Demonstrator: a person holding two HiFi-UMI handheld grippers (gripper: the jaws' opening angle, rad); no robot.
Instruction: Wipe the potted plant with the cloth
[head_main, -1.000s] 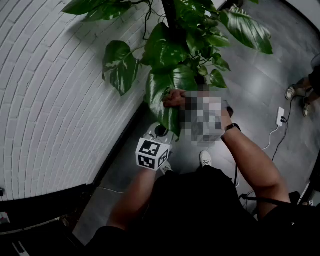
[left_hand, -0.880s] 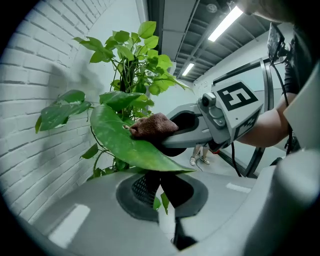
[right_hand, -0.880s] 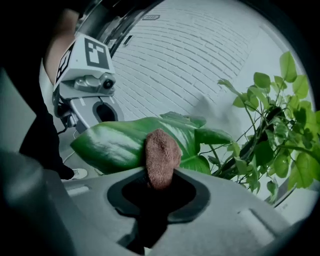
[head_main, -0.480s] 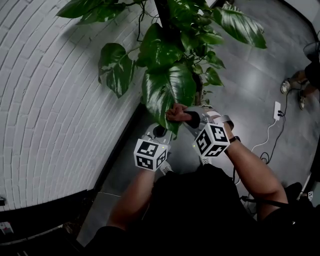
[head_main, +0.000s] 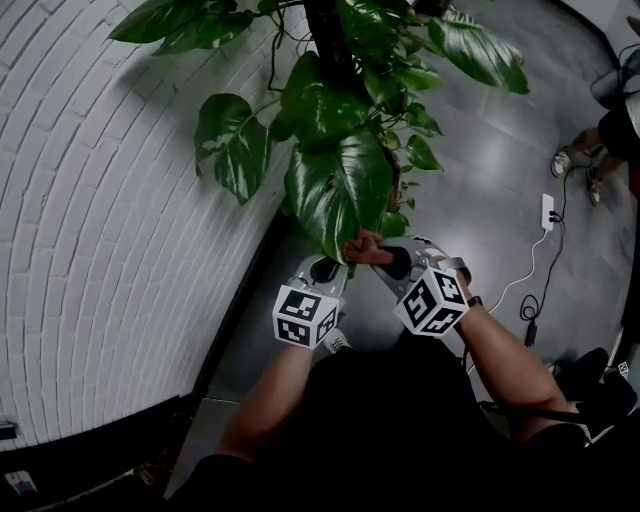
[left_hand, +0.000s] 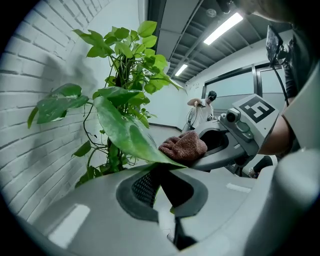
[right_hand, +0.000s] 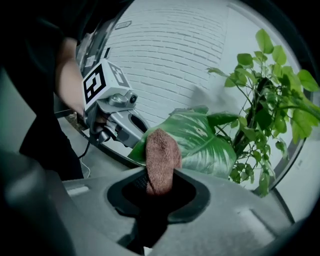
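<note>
Beside the white brick wall (head_main: 100, 200), along the left edge of the grey tiled floor (head_main: 500, 160), leans over a potted plant (head_main: 350, 60) with both arms stretched forward. Pinches the tip of the plant's largest leaf (head_main: 340, 190) in the left gripper (head_main: 322, 268), jaws closed to a narrow slit on the green edge, and holds that leaf out from the dark stem. Clamps a brown cloth (head_main: 362, 247) in the right gripper (head_main: 388, 258), jaws shut on the folded fabric, with its rounded end poking out past them. Presses the cloth against the lower end of the leaf, just beside the left gripper's hold, touching the glossy surface with its pale streaks. Has the two grippers near each other, almost nose to nose, with the left marker cube (head_main: 305, 315) and the right marker cube (head_main: 433, 300) turned up toward the head camera. Shows, toward the right edge of the floor and well apart from the plant, a white power strip (head_main: 547, 212) with its trailing cable, and beyond it a bystander's shoes (head_main: 560, 160). Cannot make out the pot beneath the hanging leaves.
</note>
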